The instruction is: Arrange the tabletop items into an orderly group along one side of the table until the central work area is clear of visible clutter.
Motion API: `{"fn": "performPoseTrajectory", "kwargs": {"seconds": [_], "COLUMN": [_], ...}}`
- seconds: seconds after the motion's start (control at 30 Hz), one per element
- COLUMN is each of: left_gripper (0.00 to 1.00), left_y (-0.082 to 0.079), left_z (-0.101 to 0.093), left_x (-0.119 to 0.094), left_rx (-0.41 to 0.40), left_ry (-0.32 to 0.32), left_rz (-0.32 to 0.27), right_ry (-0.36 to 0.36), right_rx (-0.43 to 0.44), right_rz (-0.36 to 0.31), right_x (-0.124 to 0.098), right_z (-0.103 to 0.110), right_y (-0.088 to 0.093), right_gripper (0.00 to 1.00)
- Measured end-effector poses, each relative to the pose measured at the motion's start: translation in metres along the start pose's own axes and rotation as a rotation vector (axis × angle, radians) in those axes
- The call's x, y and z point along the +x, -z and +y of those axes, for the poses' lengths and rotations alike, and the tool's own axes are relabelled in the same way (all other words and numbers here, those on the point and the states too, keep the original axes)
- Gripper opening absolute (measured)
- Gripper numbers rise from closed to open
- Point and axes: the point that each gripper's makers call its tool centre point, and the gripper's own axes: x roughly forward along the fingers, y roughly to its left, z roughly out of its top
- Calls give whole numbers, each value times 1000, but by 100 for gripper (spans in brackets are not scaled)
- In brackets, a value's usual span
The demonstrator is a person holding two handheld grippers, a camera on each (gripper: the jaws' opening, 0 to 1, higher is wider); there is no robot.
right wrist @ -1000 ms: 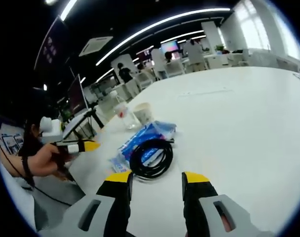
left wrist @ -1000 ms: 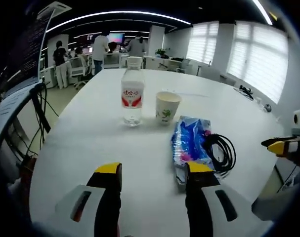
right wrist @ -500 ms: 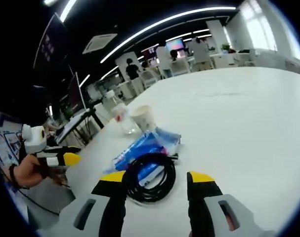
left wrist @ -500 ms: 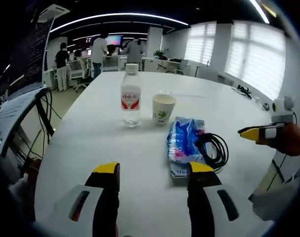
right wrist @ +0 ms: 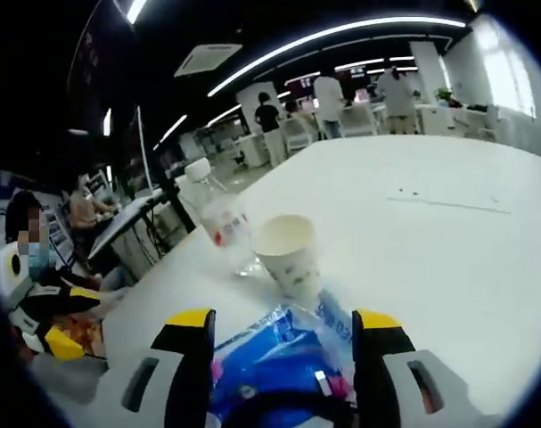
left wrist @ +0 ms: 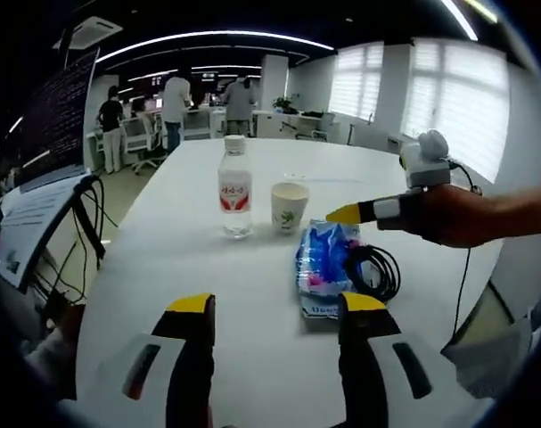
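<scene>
Right gripper [right wrist: 281, 323] is hanging jaws spread, nothing between them, directly over the blue packet [right wrist: 279, 357]. The black cable coil [right wrist: 270, 417] is sitting at the very bottom edge of its view, on the packet's near end. In the left gripper view that same gripper [left wrist: 346, 214] is reaching in from the right, tip just above the packet [left wrist: 322, 260], coil [left wrist: 370, 272] on the packet's right half. My read: it's lining up on the packet or the cable as the next thing to shift; can't tell which.

Left gripper [left wrist: 274, 308] is also unclenched and empty, sitting low over bare table [left wrist: 208, 276], short of everything. Packet is just ahead of its right jaw. Probably parked out of the way while the right one is working.

Water bottle [left wrist: 235, 187] and paper cup [left wrist: 289, 207] are standing upright side by side, ahead of both grippers, cup just beyond the packet. From the right gripper view: bottle [right wrist: 225, 232] ahead-left, cup [right wrist: 288, 254] dead ahead.

All four items are clustering mid-table, so the centre isn't cleared. Risk: dragging the packet could spill the loose coil off it.
</scene>
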Motion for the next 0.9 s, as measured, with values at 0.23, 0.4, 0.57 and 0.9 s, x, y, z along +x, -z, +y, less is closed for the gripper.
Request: {"fn": "performPoseTrajectory", "kwargs": {"seconds": [0.23,0.4,0.57,0.9], "left_gripper": [54,53,53,52], "left_y": [5,5,2,-1], "left_z": [13,14,16,20], "left_x": [-8,-16,-19,-22], "left_rx": [-19,-31,-37,-53], "left_ry": [-37,-58,-69,-64], "left_rz": [-10,-19,-25,-33], "right_ry": [28,21,21,26], "right_rx": [19,-19,-70,-109], "right_rz": [3,24,18,-5], "right_x": [30,45,57,65], "right_z": [-5,-2,-1,-9], "right_y": [-10,-14,-16,-21], "right_gripper": [68,67,62,42]}}
